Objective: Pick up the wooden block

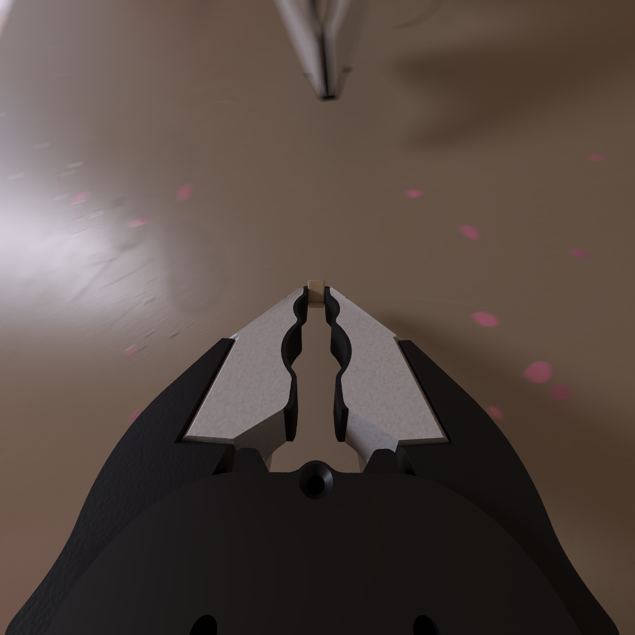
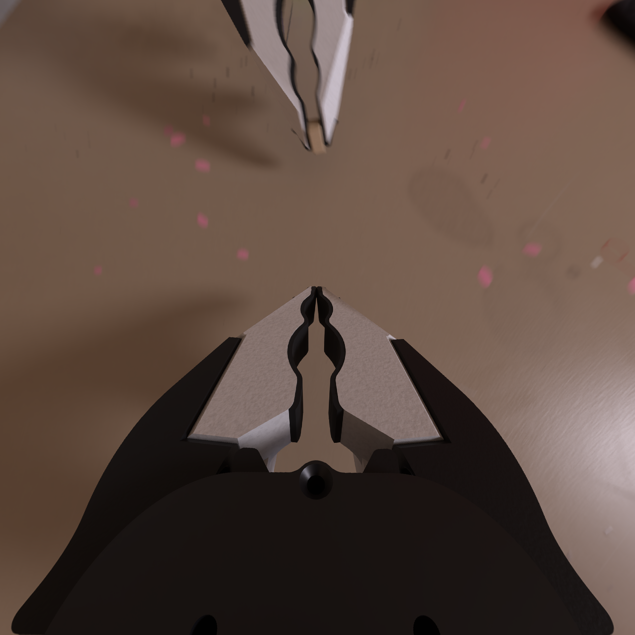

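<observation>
A small pale wooden block (image 1: 316,291) sits pinched between the tips of my left gripper (image 1: 316,296), which is shut on it. In the right wrist view the same block (image 2: 316,138) shows at the tip of the left gripper (image 2: 316,135), held above the brown surface with a shadow under it. My right gripper (image 2: 316,289) is shut and empty, its tips touching. It also shows far off at the top of the left wrist view (image 1: 329,93), closed.
A brown tabletop (image 1: 343,206) with scattered pink spots (image 1: 484,319) fills both views. A bright glare patch (image 1: 51,233) lies at the left. Soft shadows (image 2: 192,89) of the grippers fall on the surface.
</observation>
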Tool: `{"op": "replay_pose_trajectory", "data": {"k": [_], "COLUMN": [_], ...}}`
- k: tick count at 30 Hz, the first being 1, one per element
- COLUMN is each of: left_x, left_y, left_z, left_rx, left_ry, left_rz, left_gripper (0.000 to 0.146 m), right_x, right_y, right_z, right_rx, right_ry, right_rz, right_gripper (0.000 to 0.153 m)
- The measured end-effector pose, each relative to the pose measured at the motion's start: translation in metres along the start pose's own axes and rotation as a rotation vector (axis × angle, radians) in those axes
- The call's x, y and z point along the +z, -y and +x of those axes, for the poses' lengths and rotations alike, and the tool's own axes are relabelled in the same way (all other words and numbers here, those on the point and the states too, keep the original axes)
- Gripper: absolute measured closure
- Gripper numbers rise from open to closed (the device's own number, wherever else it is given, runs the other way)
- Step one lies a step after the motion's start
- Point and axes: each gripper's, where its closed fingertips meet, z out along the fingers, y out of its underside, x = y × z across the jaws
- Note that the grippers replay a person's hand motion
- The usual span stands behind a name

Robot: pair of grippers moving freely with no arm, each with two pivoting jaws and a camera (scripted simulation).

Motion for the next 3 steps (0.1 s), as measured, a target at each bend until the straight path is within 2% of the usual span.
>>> {"op": "replay_pose_trajectory", "data": {"k": [3], "left_x": [-0.031], "left_y": [-0.02], "left_z": [-0.057], "left_rx": [-0.108], "left_ry": [0.221], "left_rz": [-0.023], "left_gripper": [0.137], "right_x": [0.014], "right_y": [0.051], "right_z": [0.018], "right_rx": [-0.061], "right_ry": [-0.101], "right_rz": [0.074], "right_gripper": [0.153]}}
